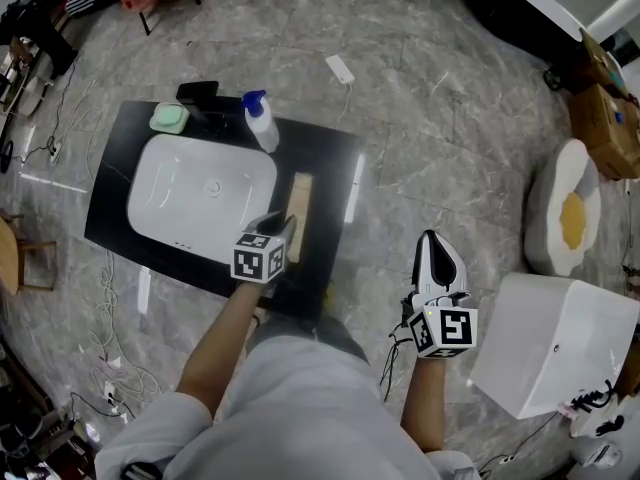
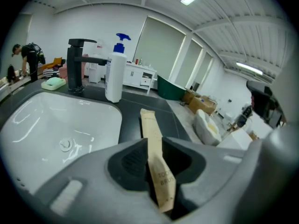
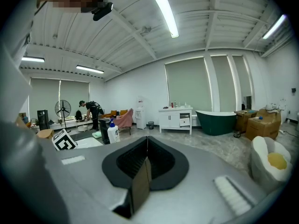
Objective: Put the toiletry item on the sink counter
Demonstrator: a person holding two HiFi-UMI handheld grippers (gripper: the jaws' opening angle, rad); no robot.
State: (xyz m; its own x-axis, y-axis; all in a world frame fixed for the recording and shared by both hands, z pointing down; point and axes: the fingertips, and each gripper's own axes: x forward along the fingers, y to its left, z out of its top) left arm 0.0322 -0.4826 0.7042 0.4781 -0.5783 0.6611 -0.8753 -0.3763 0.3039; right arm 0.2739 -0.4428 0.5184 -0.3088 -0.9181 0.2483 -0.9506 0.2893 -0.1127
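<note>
A long brown paper toothbrush pack lies lengthwise over the black sink counter, just right of the white basin. My left gripper is shut on the near end of it. In the left gripper view the toothbrush pack runs out from between the jaws of the left gripper toward the counter; I cannot tell whether its far end touches. My right gripper hangs over the floor to the right, its jaws together with nothing in them, as the right gripper view confirms.
At the back of the counter stand a white pump bottle with a blue head, a black faucet and a green soap. A white box and an egg-shaped cushion sit on the floor to the right. Cables trail at the left.
</note>
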